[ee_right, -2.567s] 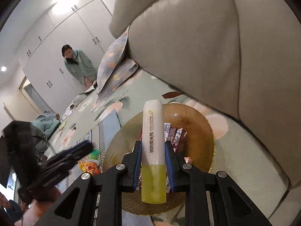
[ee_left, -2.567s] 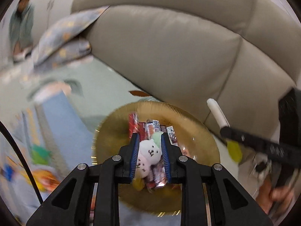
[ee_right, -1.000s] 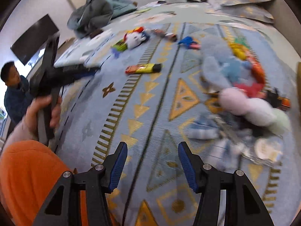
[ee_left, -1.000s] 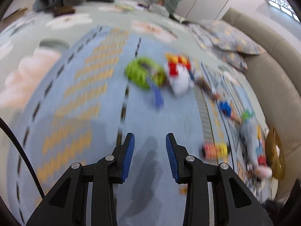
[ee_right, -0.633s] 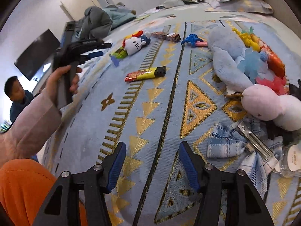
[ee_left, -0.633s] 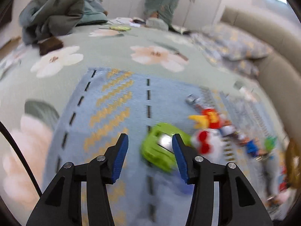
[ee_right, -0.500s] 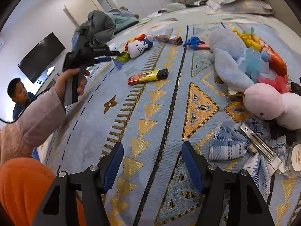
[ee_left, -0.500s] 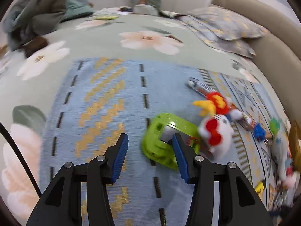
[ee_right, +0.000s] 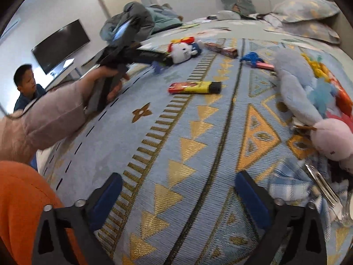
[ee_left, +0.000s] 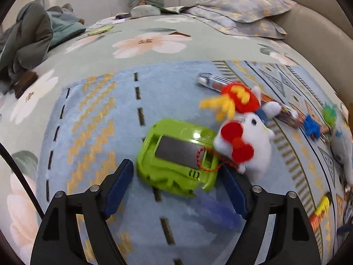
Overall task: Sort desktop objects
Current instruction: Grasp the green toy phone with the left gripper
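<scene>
Left gripper [ee_left: 176, 184] spread wide over the blue patterned rug [ee_left: 92, 114], jaws having just been opening, blue pads standing either side of the near end of a green plastic case [ee_left: 176, 156] without pressing on it: a straddle set up for a grab, nothing held. Green case lying flat, dark panel up, a red cord looped across its right end and running to the white plush with red bows [ee_left: 245, 145], which leans against that end; hence a risk, by the look of it, of dragging the plush along if the case is lifted carelessly. Behind the plush, a flat snack packet [ee_left: 211, 81] and small bright toys strung along the rug's edge. Right gripper [ee_right: 176, 201] likewise released and empty, jaws having just been opening to full spread, hanging above bare rug with a yellow and red tube [ee_right: 194, 87] well ahead and a grey-blue plush [ee_right: 293, 84] and checked cloth [ee_right: 286, 187] off to the right; probably readying for a next pick, target not yet clear. Left hand [ee_right: 106, 81] visible in the right view, gripping its tool near the white plush.
</scene>
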